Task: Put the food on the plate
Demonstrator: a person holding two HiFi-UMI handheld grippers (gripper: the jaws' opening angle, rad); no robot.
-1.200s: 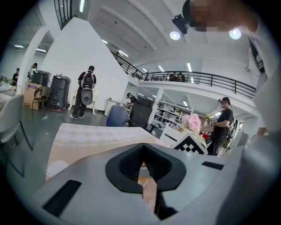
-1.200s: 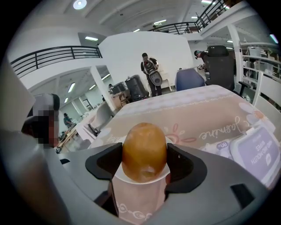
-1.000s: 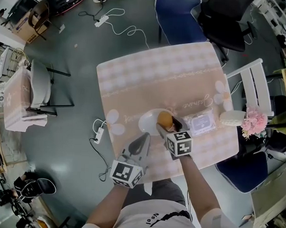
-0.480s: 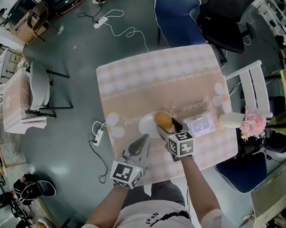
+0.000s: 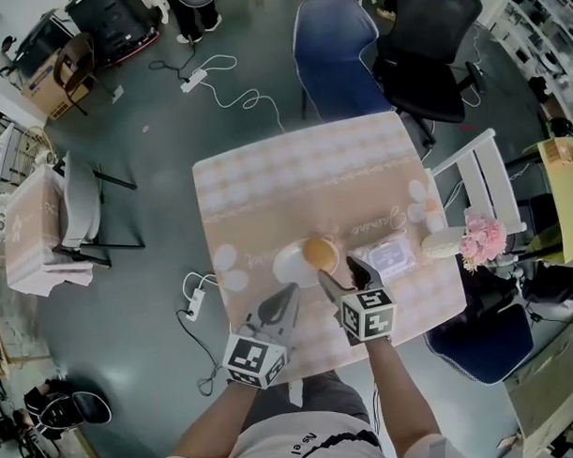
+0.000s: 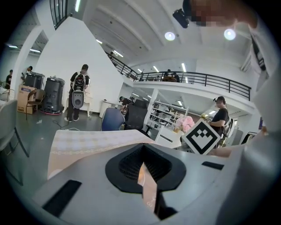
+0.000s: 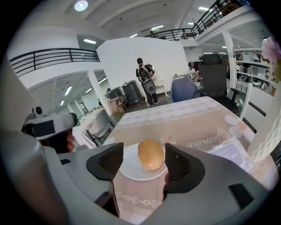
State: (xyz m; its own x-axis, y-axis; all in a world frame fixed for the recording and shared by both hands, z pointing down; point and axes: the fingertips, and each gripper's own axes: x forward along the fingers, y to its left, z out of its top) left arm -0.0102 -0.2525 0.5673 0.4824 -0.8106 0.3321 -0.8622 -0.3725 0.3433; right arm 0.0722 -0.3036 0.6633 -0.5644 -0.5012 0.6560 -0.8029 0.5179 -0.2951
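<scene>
right gripper view: bun [image 7: 151,154], judged light and soft, best gripped across its middle, is seen on plate [image 7: 130,166]; right tool [image 7: 142,162] open, empty; left tool [image 6: 142,171] closed.

Head view: set high, looking steeply down on the whole worktop [image 5: 298,167], the floor around it and both forearms at the bottom edge.

Left gripper view: rides low behind the left gripper [image 6: 142,165], faces nearly level over the worktop's near edge into the hall, and catches the right gripper's marker cube [image 6: 201,137] at right.

Right gripper view: rides behind the right gripper [image 7: 142,163], tilted slightly down, close on the plate [image 7: 131,170] and bun [image 7: 150,154].

Shared by all three: the worktop and the blue chair [image 5: 335,56] beyond it. Shared by head and right gripper views: plate, bun and clear box [image 5: 391,253].
</scene>
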